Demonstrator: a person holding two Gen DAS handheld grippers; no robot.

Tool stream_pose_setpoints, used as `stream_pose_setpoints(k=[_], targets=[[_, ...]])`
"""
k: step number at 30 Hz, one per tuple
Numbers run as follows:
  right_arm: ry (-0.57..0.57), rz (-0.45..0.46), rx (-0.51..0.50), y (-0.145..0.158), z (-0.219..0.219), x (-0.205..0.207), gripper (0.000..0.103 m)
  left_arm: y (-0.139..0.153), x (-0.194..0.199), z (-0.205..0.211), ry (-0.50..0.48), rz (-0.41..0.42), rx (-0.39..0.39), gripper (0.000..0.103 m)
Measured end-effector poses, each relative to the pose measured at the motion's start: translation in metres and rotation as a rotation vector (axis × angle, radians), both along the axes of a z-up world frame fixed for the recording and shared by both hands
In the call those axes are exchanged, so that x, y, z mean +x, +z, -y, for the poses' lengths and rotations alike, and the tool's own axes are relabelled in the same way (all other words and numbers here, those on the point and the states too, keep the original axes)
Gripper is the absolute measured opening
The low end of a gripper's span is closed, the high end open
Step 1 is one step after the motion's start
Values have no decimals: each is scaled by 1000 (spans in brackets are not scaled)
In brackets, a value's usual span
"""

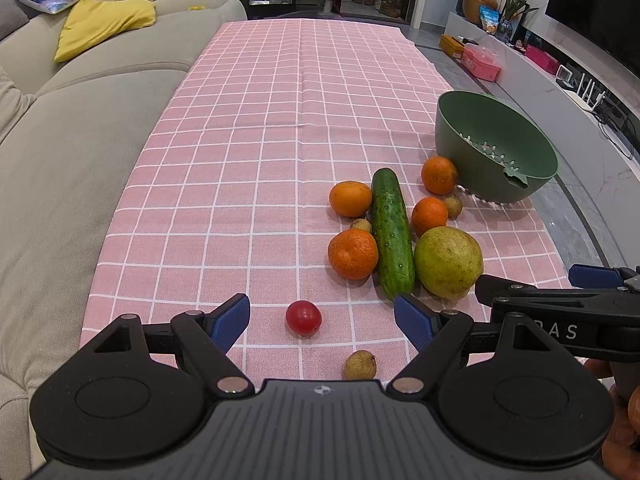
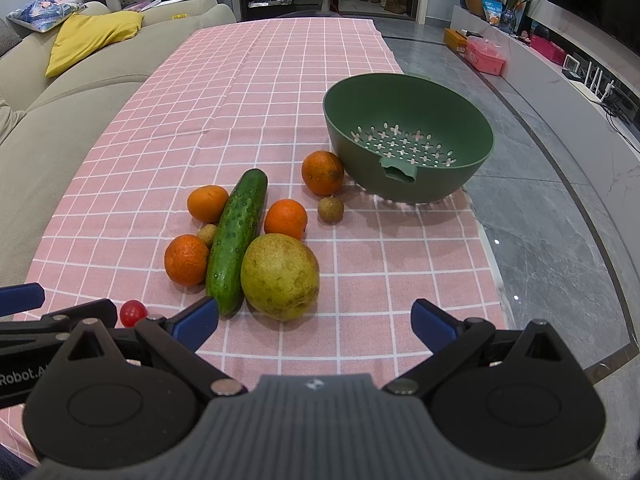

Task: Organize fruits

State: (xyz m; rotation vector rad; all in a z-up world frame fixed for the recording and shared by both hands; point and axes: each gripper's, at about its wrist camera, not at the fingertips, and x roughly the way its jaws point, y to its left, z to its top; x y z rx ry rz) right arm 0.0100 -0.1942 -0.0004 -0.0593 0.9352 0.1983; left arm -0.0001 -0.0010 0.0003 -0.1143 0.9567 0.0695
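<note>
On the pink checked tablecloth [image 1: 260,160] lie several oranges [image 2: 187,259], a cucumber [image 2: 236,240], a green pear [image 2: 280,277], small brown longans [image 2: 330,209] and a red cherry tomato [image 1: 303,317]. An empty green colander bowl [image 2: 408,136] stands behind them at the right. My left gripper [image 1: 322,320] is open, with the tomato between its fingers and a longan [image 1: 360,365] just below. My right gripper [image 2: 316,322] is open and empty, just in front of the pear. The right gripper also shows in the left wrist view [image 1: 560,300].
A beige sofa [image 1: 80,140] with a yellow cushion [image 1: 100,26] runs along the table's left side. The table's right edge drops to a grey marble floor [image 2: 540,220]. A low TV cabinet [image 2: 560,80] with boxes stands at the far right.
</note>
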Motion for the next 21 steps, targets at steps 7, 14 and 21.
stream_pose_setpoints(k=[7,14,21], targets=[[0,0,0,0,0,0,99,-2,0,3,-1,0,0,96],[0,-1,-1,0,1,1,99,-2,0,4,-1,0,1,96],[0,-2,-1,0,1,0,99,-2,0,4,-1,0,2,96]])
